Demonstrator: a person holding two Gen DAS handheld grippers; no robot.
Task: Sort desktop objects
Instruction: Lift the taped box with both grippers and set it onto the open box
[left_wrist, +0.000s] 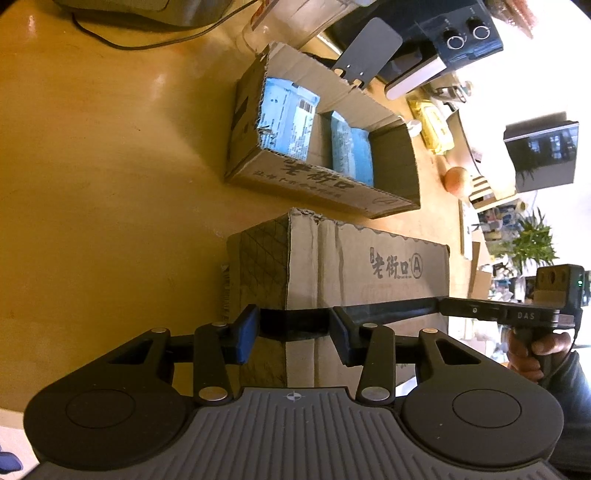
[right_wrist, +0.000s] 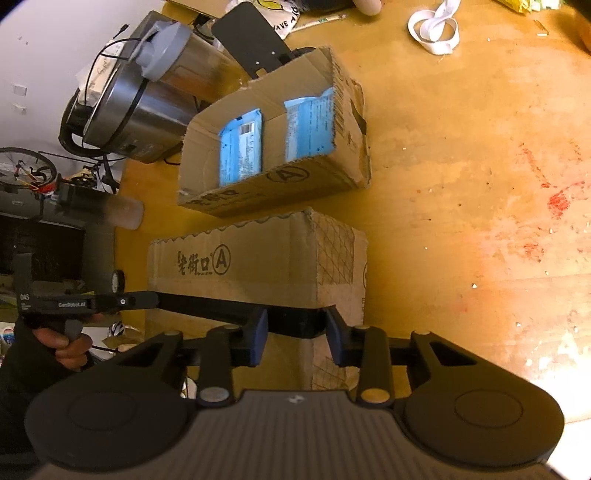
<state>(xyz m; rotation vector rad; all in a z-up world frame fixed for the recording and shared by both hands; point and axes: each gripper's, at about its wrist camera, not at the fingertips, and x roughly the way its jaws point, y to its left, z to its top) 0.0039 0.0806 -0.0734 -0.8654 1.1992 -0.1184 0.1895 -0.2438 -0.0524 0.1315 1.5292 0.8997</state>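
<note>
A long black flat object (left_wrist: 295, 323) lies across the near cardboard box (left_wrist: 369, 266). My left gripper (left_wrist: 293, 332) is shut on one end of it. My right gripper (right_wrist: 295, 330) is shut on its other end (right_wrist: 291, 325). The same box shows in the right wrist view (right_wrist: 258, 258). Behind it an open cardboard box (left_wrist: 314, 184) holds two blue packets (left_wrist: 288, 114); it also shows in the right wrist view (right_wrist: 277, 177) with the packets (right_wrist: 240, 151). Each view shows the other gripper held by a hand.
Wooden tabletop (left_wrist: 110, 166) to the left. A steel cooker (right_wrist: 129, 99) and a black stand (right_wrist: 251, 40) lie behind the open box. An orange ball (left_wrist: 456, 179) and yellow packet (left_wrist: 436, 125) are farther back. A white strap (right_wrist: 436, 29) lies on the table.
</note>
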